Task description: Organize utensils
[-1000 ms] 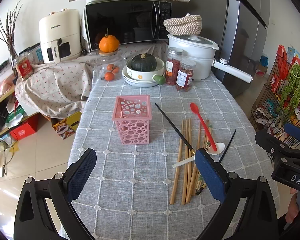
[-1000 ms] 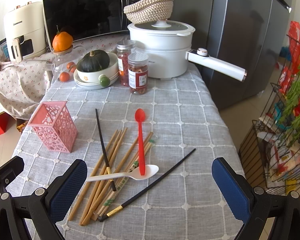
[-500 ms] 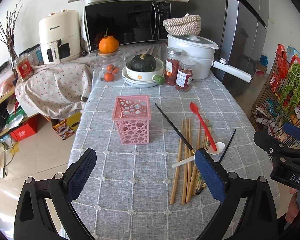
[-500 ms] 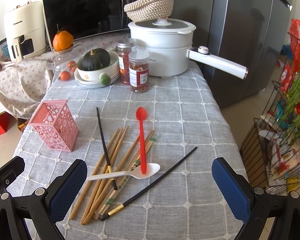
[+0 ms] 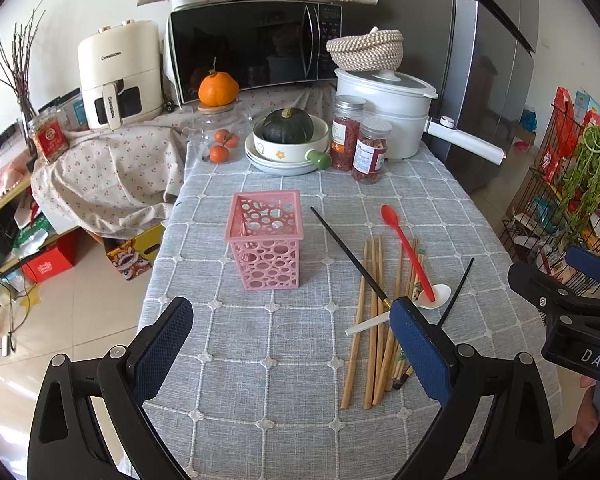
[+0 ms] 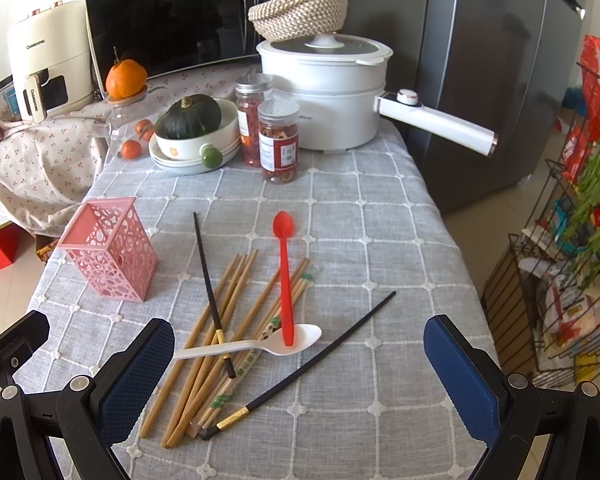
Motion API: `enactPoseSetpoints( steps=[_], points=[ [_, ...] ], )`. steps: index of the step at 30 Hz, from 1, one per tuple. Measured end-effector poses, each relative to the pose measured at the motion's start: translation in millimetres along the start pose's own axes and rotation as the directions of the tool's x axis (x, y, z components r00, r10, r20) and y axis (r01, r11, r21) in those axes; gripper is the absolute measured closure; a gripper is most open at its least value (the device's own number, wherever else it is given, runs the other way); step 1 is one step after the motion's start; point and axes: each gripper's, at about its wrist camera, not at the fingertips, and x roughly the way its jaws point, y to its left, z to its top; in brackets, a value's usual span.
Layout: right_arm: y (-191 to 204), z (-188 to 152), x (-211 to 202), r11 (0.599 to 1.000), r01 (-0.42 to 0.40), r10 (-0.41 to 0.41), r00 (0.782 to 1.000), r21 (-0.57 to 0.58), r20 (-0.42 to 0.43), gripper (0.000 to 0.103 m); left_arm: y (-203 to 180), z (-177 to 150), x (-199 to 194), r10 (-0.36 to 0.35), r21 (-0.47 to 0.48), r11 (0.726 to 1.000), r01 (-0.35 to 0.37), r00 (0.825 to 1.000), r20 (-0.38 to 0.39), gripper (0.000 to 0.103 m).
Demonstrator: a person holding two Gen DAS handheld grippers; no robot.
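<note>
A pink perforated holder (image 5: pixel 265 236) (image 6: pixel 110 248) stands empty on the grey checked tablecloth (image 5: pixel 260 360). To its right lies a pile of several wooden chopsticks (image 5: pixel 374 320) (image 6: pixel 228 320), two black chopsticks (image 5: pixel 350 256) (image 6: pixel 316 360), a red spoon (image 5: pixel 408 250) (image 6: pixel 286 276) and a white spoon (image 5: pixel 436 294) (image 6: pixel 256 346). My left gripper (image 5: pixel 292 344) is open and empty, above the cloth in front of the holder. My right gripper (image 6: pixel 300 368) is open and empty, above the near end of the pile; it also shows at the right edge of the left wrist view (image 5: pixel 572 292).
At the table's back stand a bowl with a dark squash (image 5: pixel 287 126), two spice jars (image 5: pixel 370 152), a white pot with a long handle (image 5: pixel 388 108), a microwave (image 5: pixel 256 52) and an air fryer (image 5: pixel 118 74). A wire rack (image 6: pixel 572 280) stands off the table's right edge.
Both grippers have drifted slightly forward toward the utensils. Nothing on the table has moved.
</note>
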Motion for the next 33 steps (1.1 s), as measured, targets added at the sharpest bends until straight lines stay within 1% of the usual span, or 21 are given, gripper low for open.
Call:
enactPoseSetpoints(
  steps=[8,13,14,16,18,19,21,22,24,26,28,29,31,32,33],
  points=[
    [-1.8,0.6,1.3,1.000,-0.006,0.006,1.000,0.004,-0.009,0.001,1.7,1.3,-2.4,0.007,0.002,1.000,-0.007,1.000,0.005,0.003],
    [-8.6,5.1,3.2,1.000,-0.016,0.016,1.000,0.020,-0.022,0.001,5.6,3.5,0.1,0.008,-0.007,1.000,-0.007,0.999,0.047,0.003],
    [-11.1,7.2,4.3,1.000,-0.016,0.016,1.000,0.026,-0.026,0.001,6.9,4.7,2.4,0.002,-0.011,1.000,-0.001,0.999,0.041,0.003],
    [-17.4,10.9,8.9,0.999,-0.015,0.017,0.999,0.041,-0.042,0.001,7.6,7.1,9.5,-0.020,-0.021,1.000,0.020,1.000,0.016,0.003],
    [-26.1,15.5,16.7,0.998,-0.021,0.025,0.997,0.058,-0.071,0.001,8.6,11.4,17.4,-0.063,-0.038,0.997,0.062,0.998,-0.031,0.003],
    [-30.1,17.3,21.2,0.998,-0.023,0.028,0.996,0.064,-0.088,0.001,9.0,14.6,22.3,-0.084,-0.044,0.996,0.081,0.994,-0.066,0.003],
    [-38.2,20.5,31.8,0.997,-0.027,0.037,0.991,0.077,-0.127,0.001,6.3,21.1,33.5,-0.126,-0.050,0.991,0.120,0.982,-0.139,0.003],
    [-42.4,22.2,37.8,0.996,-0.028,0.040,0.988,0.082,-0.149,0.001,5.3,24.8,38.0,-0.143,-0.057,0.989,0.135,0.976,-0.162,0.003],
    [-50.7,24.7,49.1,0.995,-0.028,0.046,0.981,0.096,-0.188,0.001,0.0,30.2,43.8,-0.168,-0.068,0.985,0.158,0.971,-0.173,0.004],
    [-59.6,27.0,60.3,0.992,-0.047,0.074,0.970,0.121,-0.230,0.001,-9.4,35.5,51.1,-0.188,-0.064,0.982,0.179,0.964,-0.188,0.009],
    [-68.9,28.8,69.5,0.985,-0.067,0.106,0.960,0.156,-0.259,0.001,-22.2,42.5,62.9,-0.206,-0.062,0.978,0.197,0.952,-0.226,0.024],
    [-74.1,29.4,73.9,0.983,-0.069,0.114,0.956,0.172,-0.270,0.001,-27.2,47.8,71.1,-0.214,-0.070,0.977,0.202,0.946,-0.244,0.028],
    [-83.1,30.4,82.0,0.978,-0.067,0.123,0.950,0.197,-0.288,0.001,-38.1,58.8,88.3,-0.218,-0.087,0.976,0.202,0.938,-0.270,0.043],
    [-88.1,30.5,85.6,0.975,-0.064,0.126,0.947,0.211,-0.295,0.002,-44.5,63.5,97.6,-0.213,-0.087,0.977,0.196,0.935,-0.284,0.046],
    [-93.2,30.7,89.1,0.972,-0.062,0.130,0.944,0.226,-0.303,0.004,-51.2,67.2,106.6,-0.200,-0.082,0.979,0.184,0.934,-0.296,0.052]
  ],
)
